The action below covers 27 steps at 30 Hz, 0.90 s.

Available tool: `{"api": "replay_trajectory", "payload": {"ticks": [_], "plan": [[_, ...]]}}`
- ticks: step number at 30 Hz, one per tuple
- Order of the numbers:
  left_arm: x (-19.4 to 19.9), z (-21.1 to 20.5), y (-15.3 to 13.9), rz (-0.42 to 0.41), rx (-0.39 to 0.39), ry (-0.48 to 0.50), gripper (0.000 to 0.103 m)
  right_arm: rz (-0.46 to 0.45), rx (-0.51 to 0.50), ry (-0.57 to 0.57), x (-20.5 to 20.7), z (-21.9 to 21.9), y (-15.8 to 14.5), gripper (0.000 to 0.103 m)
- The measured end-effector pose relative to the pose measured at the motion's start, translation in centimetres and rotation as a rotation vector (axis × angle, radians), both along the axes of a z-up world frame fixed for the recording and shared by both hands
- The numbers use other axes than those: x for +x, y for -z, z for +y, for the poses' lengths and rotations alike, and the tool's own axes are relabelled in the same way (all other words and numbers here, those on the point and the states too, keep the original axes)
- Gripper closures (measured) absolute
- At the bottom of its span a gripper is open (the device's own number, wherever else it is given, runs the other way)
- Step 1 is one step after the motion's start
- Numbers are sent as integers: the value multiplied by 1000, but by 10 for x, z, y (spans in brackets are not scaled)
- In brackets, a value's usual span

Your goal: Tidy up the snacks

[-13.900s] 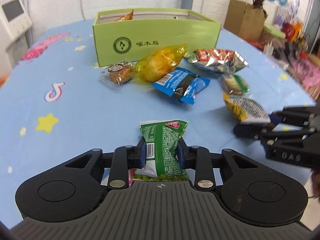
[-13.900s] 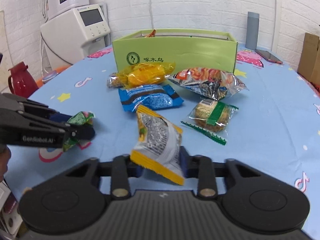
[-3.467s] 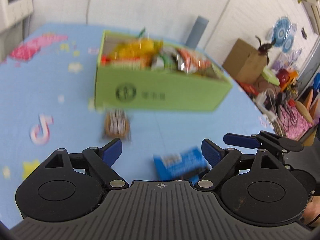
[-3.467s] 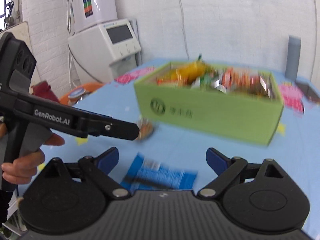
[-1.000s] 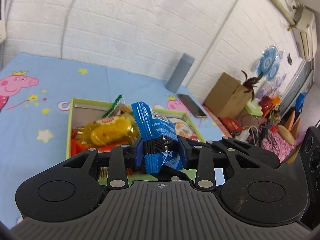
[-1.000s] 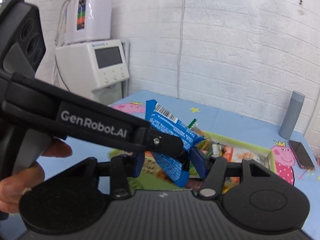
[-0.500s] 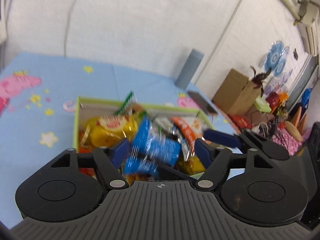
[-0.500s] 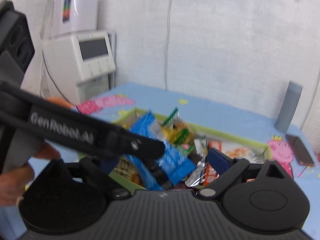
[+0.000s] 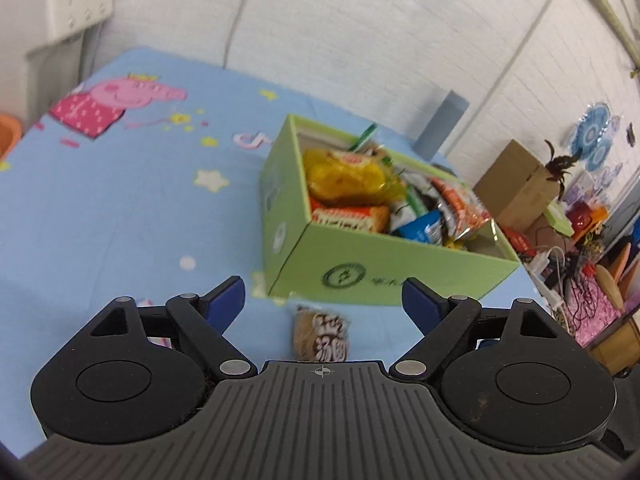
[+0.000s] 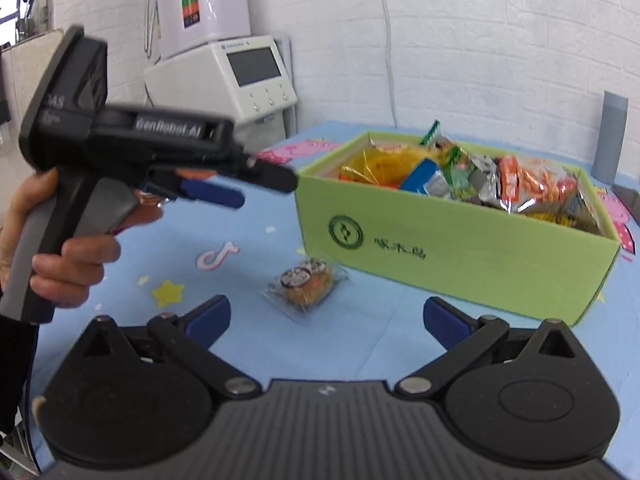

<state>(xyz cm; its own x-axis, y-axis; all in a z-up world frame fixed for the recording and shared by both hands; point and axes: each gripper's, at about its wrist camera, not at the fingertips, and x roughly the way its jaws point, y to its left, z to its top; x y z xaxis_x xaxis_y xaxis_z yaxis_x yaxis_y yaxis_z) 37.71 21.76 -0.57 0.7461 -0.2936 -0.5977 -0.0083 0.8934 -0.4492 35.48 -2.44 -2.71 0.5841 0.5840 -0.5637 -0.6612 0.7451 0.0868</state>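
Blue cartoon-print table (image 9: 120, 216) w/ white brick wall (image 10: 460, 40) behind; green cardboard box (image 10: 460, 256) crammed w/ snack packs, brown clear-wrapped cake (image 10: 306, 282) lying outside, both claws, left (image 9: 323, 294) & right (image 10: 327, 317), just opened wide, empty.

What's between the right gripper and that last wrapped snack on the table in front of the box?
Nothing visible. The wrapped snack lies alone on the blue tablecloth, just short of the green box. The right gripper is open and empty, with bare cloth ahead. The left gripper hangs off to the side, above the table, clear of that line.
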Motion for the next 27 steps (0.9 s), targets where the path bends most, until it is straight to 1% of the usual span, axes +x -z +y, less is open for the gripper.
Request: {"api": "replay_trajectory", "payload": {"ticks": [2, 5, 7, 11, 12, 14, 15, 16, 17, 19, 20, 21, 23, 27], "plan": [[2, 5, 14, 32, -12, -13, 27, 30, 3, 12, 4, 0, 2, 1], [10, 10, 25, 67, -17, -25, 28, 56, -2, -14, 9, 7, 9, 1], [17, 9, 28, 85, -11, -7, 30, 61, -26, -37, 13, 20, 15, 1], [25, 1, 29, 96, 25, 37, 33, 63, -64, -108, 23, 51, 24, 1], [27, -2, 29, 98, 29, 53, 36, 63, -72, -121, 25, 58, 27, 1], [32, -7, 30, 103, 30, 94, 39, 89, -74, -148, 34, 69, 33, 1], [34, -11, 31, 106, 40, 122, 43, 105, -71, -158, 37, 73, 36, 1], [36, -13, 32, 114, 62, 140, 54, 118, -66, -171, 39, 75, 39, 1], [37, -13, 34, 124, 59, 150, 58, 127, -64, -174, 40, 75, 40, 1], [36, -15, 40, 153, 9, 232, 76, 154, -44, -191, 39, 72, 43, 1], [31, -18, 41, 151, 10, 244, 77, 177, -22, -211, 36, 69, 43, 1], [26, -23, 41, 145, 28, 251, 78, 193, -11, -222, 32, 67, 43, 1], [14, -34, 39, 131, 74, 271, 78, 191, -22, -230, 16, 63, 42, 1], [-13, -52, 37, 116, 135, 332, 76, 186, -35, -271, -26, 54, 39, 1]]}}
